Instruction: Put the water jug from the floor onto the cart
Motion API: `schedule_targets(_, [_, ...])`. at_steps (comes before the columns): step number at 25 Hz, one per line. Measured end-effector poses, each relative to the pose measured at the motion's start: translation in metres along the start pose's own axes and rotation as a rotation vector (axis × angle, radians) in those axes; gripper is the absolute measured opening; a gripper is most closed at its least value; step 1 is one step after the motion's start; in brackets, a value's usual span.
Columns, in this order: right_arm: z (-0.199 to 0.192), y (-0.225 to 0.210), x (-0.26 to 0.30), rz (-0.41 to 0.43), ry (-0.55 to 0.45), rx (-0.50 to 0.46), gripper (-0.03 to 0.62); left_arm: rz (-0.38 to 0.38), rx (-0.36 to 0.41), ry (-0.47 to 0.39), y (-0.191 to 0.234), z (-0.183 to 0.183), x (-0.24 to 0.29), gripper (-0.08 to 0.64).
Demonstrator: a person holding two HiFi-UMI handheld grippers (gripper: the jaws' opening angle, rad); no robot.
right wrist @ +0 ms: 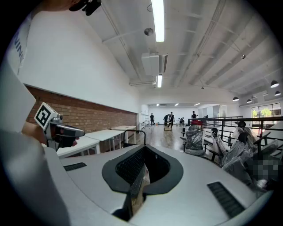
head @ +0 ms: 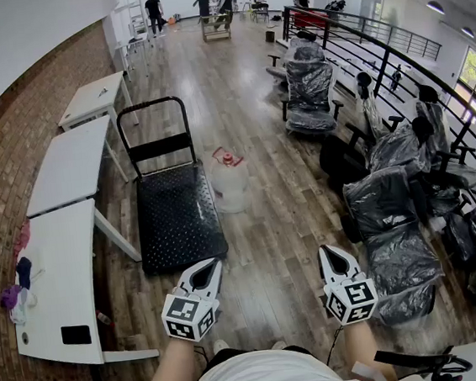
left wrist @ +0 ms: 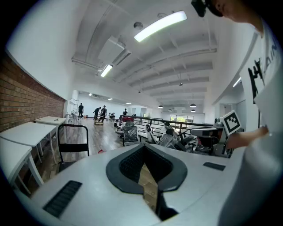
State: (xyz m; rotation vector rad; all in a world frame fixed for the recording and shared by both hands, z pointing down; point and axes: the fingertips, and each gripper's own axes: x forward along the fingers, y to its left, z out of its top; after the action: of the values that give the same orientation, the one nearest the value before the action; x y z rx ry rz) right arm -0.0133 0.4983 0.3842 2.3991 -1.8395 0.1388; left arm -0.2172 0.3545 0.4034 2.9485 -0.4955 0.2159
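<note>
Wooden floor [head: 267,225] carries the water jug [head: 230,184], upright just beside the black cart [head: 178,221]. Nearer, the left tool [head: 206,269] and right tool [head: 333,254] hover apart, jaws pressed together, holding nothing.

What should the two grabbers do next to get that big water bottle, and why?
Probably move forward toward the water jug first. It stands on the floor beside the right edge of the cart, well ahead of the left gripper and the right gripper. Both are shut and empty, far short of it, so nothing can be gripped from here.
</note>
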Motion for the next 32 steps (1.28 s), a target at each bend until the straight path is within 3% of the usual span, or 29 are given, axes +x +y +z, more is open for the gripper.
schedule_targets(11, [-0.014, -0.047, -0.013, 0.05, 0.008, 0.025, 0.005, 0.023, -0.002, 0.012, -0.052, 0.001, 0.027, 0.002])
schedule_targets(16, [-0.026, -0.058, -0.006, 0.058, 0.028, 0.045, 0.005, 0.029, -0.01, 0.029, -0.055, -0.003, 0.038, 0.002])
schedule_targets(23, [-0.026, -0.088, 0.022, 0.025, 0.052, 0.023, 0.005, 0.002, -0.044, 0.014, -0.034, 0.0, 0.091, 0.002])
schedule_targets(32, [-0.019, -0.097, 0.117, 0.042, 0.095, -0.012, 0.005, 0.011, -0.093, -0.011, 0.046, 0.017, 0.163, 0.002])
